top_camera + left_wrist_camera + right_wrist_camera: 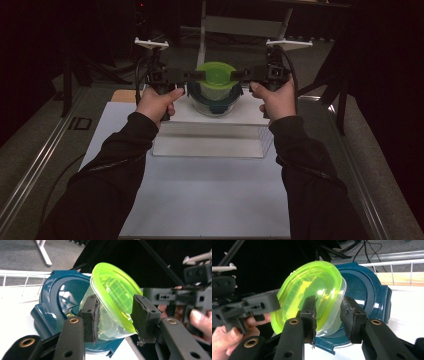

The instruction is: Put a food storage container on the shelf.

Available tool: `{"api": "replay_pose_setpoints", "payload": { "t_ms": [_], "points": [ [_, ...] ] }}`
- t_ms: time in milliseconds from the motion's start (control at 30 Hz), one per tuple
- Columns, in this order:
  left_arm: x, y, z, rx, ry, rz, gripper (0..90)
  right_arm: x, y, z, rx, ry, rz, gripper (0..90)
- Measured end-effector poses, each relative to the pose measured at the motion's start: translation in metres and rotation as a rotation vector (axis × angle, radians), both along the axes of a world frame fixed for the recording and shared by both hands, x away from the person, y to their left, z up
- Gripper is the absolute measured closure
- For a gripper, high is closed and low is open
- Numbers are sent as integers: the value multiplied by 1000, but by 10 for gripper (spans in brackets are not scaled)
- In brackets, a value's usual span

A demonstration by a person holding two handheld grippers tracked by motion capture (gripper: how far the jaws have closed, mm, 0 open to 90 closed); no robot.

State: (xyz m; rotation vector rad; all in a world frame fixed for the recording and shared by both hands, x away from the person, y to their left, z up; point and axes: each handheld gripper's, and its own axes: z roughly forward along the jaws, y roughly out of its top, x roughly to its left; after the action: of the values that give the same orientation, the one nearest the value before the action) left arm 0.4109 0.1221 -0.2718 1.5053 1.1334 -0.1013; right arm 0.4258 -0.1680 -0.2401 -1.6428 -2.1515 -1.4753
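On the blue lid (216, 102), the green-lidded tub (216, 75) sits between the left gripper (192, 75) and right gripper (239, 74), both partly open, not squeezing it.

Before me, a white sheet (210, 200) covers the table, a clear acrylic riser (210, 142) set across its middle. A white wire rack (392, 265) lines the far edge beside a wooden board (123, 96); a grey stand (240, 25) rises behind.

Black long sleeves (115, 170), black grippers (192, 75), brass-ringed screw holes, worn pads on fingers (91, 317), trailing black cables.
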Motion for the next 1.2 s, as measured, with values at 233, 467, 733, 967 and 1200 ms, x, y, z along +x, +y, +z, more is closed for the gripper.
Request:
{"api": "replay_pose_setpoints", "payload": {
  "t_ms": [233,467,733,967,1200],
  "points": [
    [-1,9,0,-17,-15,31,484,-4,-1,6,-16,-57,-3,516],
    [-20,22,-4,-7,-87,43,475,-22,-10,10,-9,-115,10,512],
    [-52,34,-18,25,-158,-6,460,-50,-8,2,13,-155,66,536],
    [-74,39,-29,38,-203,-16,446,-69,5,-10,11,-176,129,665],
    [-95,34,-47,76,-264,-19,434,-73,22,-32,-35,-195,134,897]
  ]
}}
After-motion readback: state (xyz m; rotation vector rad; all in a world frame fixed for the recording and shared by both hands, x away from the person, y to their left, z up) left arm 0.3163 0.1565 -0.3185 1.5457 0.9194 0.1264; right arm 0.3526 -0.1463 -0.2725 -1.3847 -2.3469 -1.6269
